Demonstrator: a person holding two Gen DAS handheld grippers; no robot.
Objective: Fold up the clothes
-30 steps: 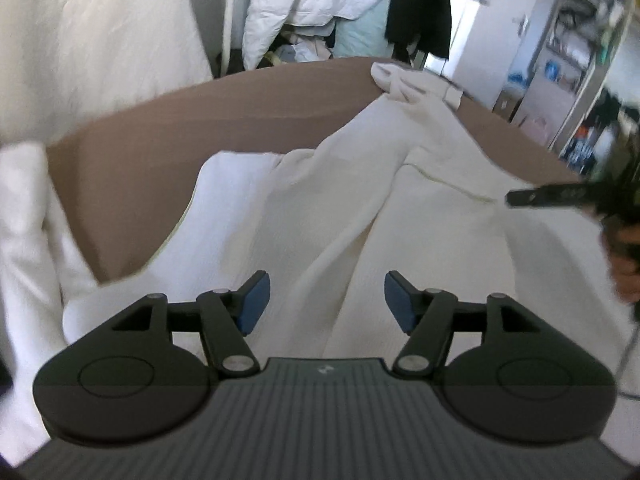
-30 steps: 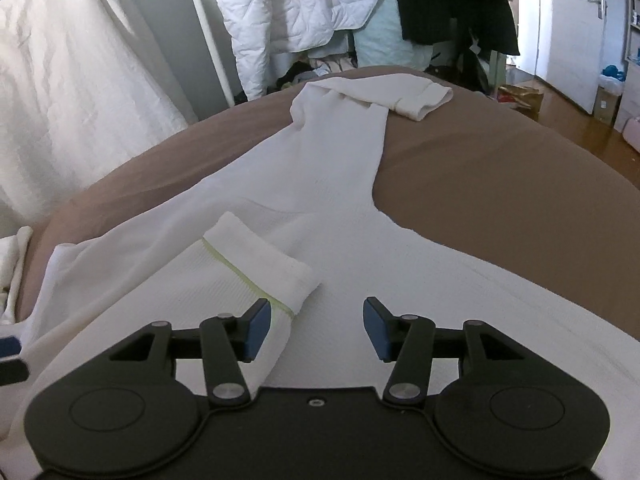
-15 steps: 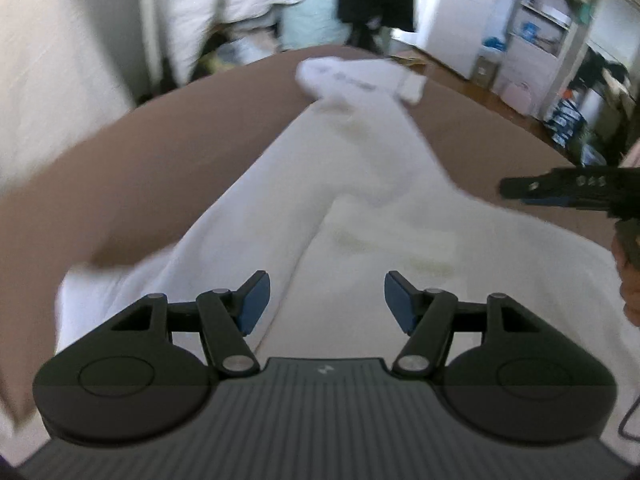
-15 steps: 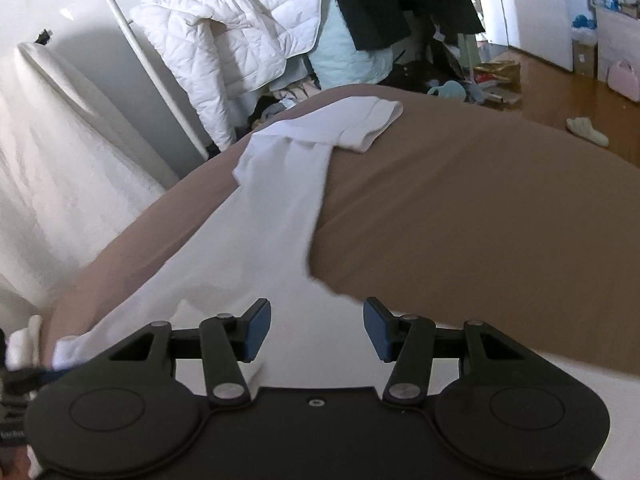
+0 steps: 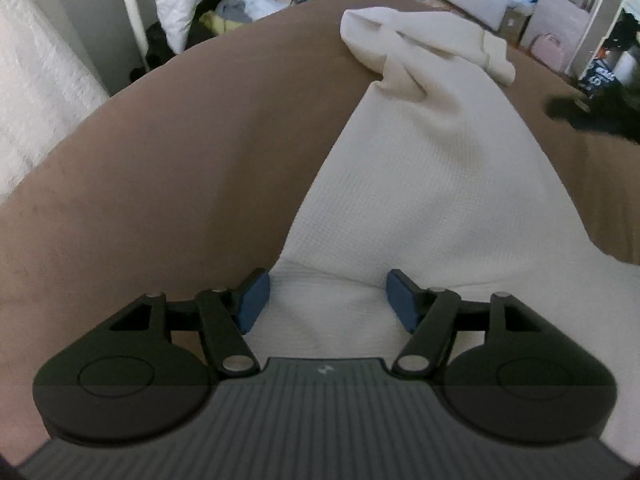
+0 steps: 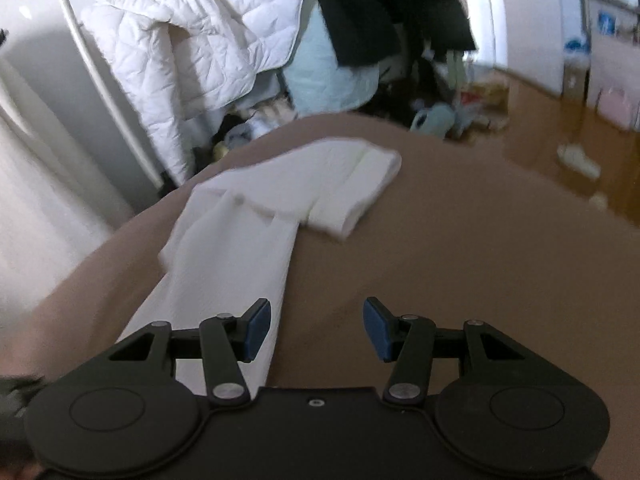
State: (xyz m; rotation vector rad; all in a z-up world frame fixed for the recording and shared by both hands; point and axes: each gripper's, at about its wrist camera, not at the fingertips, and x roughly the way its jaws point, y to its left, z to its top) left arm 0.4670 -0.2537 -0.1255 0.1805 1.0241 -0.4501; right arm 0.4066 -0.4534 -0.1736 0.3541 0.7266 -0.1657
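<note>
My left gripper (image 5: 327, 295) hangs low over the brown bed (image 5: 160, 184), jaws spread wide with nothing between the blue pads (image 5: 253, 295) but the cloth beneath them. That cloth is the white garment (image 5: 432, 184), lying flat on the bed; from my left view it widens toward me and narrows away into a sleeve (image 5: 420, 56) whose cuff end is folded over and crumpled near the far edge of the bed. At the right edge of that view a dark blurred shape (image 5: 596, 116) sits over the bed; I cannot tell what it is.

My right gripper (image 6: 317, 329) is also wide open and empty. Its left pad (image 6: 256, 330) sits above the garment's (image 6: 236, 248) edge, its right pad over bare bed (image 6: 480, 248). The sleeve (image 6: 320, 184) runs away from me and bends right, the cuff lying on the brown cover. Beyond the bed hang a white quilted jacket (image 6: 192, 44) and dark clothes (image 6: 384, 4), with a wooden floor (image 6: 560, 120) to the right.
</note>
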